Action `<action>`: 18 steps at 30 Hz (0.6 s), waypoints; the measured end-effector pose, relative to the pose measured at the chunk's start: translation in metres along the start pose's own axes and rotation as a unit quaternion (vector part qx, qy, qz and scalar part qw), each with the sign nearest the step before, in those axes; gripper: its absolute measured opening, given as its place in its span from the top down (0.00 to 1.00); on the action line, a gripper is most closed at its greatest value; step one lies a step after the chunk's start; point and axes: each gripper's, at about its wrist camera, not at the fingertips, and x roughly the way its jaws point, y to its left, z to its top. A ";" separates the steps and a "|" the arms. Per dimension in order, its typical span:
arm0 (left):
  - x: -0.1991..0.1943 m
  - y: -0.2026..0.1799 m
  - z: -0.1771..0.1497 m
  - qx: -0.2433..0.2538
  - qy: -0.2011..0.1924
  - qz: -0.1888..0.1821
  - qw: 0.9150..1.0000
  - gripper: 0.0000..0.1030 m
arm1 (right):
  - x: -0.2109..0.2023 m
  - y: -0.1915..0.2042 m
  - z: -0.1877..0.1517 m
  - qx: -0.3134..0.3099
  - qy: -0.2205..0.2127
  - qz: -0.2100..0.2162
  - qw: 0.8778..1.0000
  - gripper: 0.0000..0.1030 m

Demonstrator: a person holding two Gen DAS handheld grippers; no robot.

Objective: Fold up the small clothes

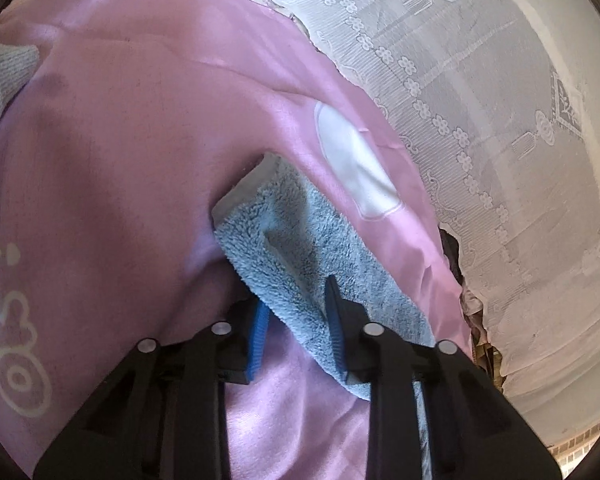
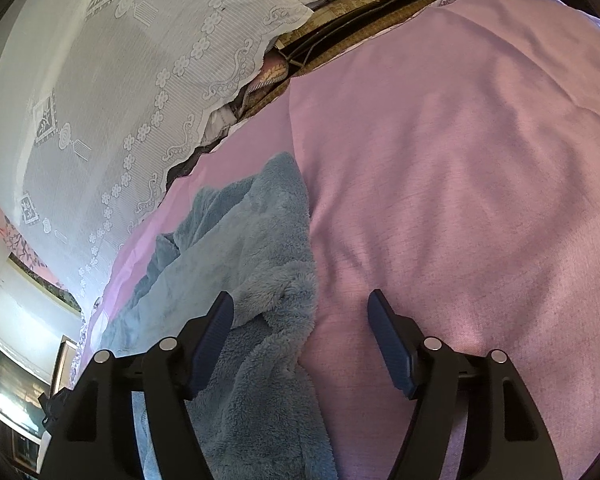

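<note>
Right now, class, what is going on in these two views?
A person with a gripper in each hand is folding a fluffy blue garment on a pink bedsheet. The left gripper is nearly closed over the garment's edge, though a firm pinch is not clear. The right gripper is open, its jaws astride another part, gripping nothing.

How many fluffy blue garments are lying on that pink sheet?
1. A single fluffy blue garment lies on the pink sheet, near the lace curtain. More could be hidden outside these close views.
</note>
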 end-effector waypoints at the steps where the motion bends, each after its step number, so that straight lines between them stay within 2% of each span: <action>1: 0.000 0.000 0.000 0.002 0.001 0.000 1.000 0.85 | 0.001 0.001 0.000 -0.001 0.001 0.000 1.000 0.31; 3: 0.001 -0.001 0.000 0.006 0.002 -0.001 1.000 0.90 | 0.002 0.002 0.000 -0.005 0.003 0.001 1.000 0.29; 5: -0.001 -0.005 -0.001 0.020 -0.006 0.006 1.000 0.91 | 0.004 0.004 0.000 -0.011 0.007 0.003 1.000 0.22; 8: -0.009 -0.023 -0.006 0.072 -0.031 0.028 0.997 0.92 | 0.007 0.007 0.000 -0.024 0.012 0.005 1.000 0.15; 10: -0.017 -0.040 -0.014 0.114 -0.049 0.034 0.992 0.92 | 0.008 0.009 0.000 -0.028 0.015 0.006 0.999 0.12; 13: -0.030 -0.064 -0.028 0.156 -0.058 0.016 0.986 0.92 | 0.009 0.009 0.000 -0.031 0.018 0.011 0.999 0.10; 18: -0.038 -0.110 -0.063 0.248 -0.066 0.011 0.966 0.92 | 0.009 0.009 0.001 -0.034 0.019 0.015 0.999 0.07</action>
